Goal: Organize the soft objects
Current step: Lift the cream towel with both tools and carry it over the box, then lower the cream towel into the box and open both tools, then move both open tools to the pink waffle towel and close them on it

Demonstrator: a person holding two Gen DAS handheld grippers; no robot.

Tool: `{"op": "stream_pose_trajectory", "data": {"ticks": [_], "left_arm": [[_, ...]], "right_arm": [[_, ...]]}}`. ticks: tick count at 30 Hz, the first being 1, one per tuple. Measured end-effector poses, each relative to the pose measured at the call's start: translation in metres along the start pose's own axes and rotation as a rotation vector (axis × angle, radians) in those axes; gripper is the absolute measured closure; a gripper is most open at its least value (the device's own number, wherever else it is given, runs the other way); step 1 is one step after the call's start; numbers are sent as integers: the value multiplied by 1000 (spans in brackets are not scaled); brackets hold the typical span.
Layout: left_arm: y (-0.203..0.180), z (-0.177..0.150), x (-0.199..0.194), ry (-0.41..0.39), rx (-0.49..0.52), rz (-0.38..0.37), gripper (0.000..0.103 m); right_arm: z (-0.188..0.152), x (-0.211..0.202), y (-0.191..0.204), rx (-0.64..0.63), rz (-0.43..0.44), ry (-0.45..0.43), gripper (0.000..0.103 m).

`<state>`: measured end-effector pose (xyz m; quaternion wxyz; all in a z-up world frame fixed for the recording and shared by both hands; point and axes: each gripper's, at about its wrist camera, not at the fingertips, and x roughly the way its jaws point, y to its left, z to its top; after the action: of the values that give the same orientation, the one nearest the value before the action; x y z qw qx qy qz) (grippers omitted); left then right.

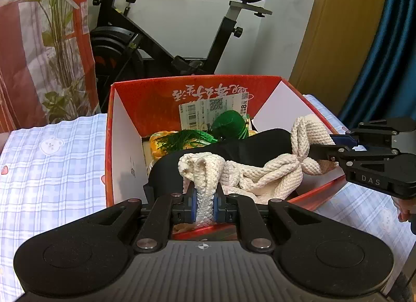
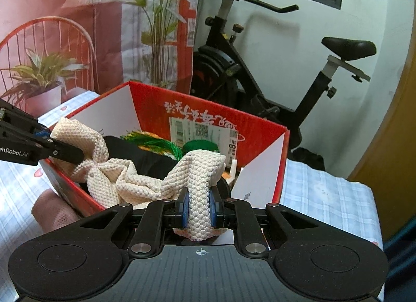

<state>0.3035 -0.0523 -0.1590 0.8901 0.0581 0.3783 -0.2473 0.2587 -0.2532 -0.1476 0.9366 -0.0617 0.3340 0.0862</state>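
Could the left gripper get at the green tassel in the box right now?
Probably not: the left gripper is shut on the cream knitted cloth, which with a black item lies between it and the green tassel in the red box.

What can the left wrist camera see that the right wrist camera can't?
Only the left wrist view shows the blue curtain and the bear-print tablecloth. Only the right wrist view shows a pink knitted thing beside the box and the potted-plant picture. Both show the red box, the cream knitted cloth pinched at either end by the left tool and right tool, green tassels, and the exercise bike.
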Motion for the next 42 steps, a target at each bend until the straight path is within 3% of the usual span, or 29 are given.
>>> {"op": "stream_pose_trajectory", "data": {"ticks": [10,12,14,17,20,22,23,26,33,42], "left_arm": [[0,1,3,10,3,14,90],[-4,1,-2,-22,41,27,81],[-7,3,-7,-54,52,21,46],[-9,4,-19,-124,54,27,26],[-12,7,-28,-166,62,55,7],[-12,8,-34,-194,57,73,3],[-13,8,-36,-201,54,80,1],[-13,6,-42,-210,48,111,0],[-15,-14,-58,-254,56,188,0],[-17,-48,-69,-287,48,247,0]], "right_arm": [[-5,6,-2,18,-7,28,89],[-5,7,-2,11,-12,27,87],[-5,5,-1,-3,-36,11,78],[-4,-2,-3,7,-68,-31,70],[-4,-11,-8,30,-86,-84,50],[-4,-20,-12,41,-87,-132,27],[-4,-24,-13,44,-82,-154,13],[-6,-36,-14,43,-84,-216,1],[-18,-55,-15,69,-81,-287,0],[-58,-67,-9,180,-80,-353,0]]}}
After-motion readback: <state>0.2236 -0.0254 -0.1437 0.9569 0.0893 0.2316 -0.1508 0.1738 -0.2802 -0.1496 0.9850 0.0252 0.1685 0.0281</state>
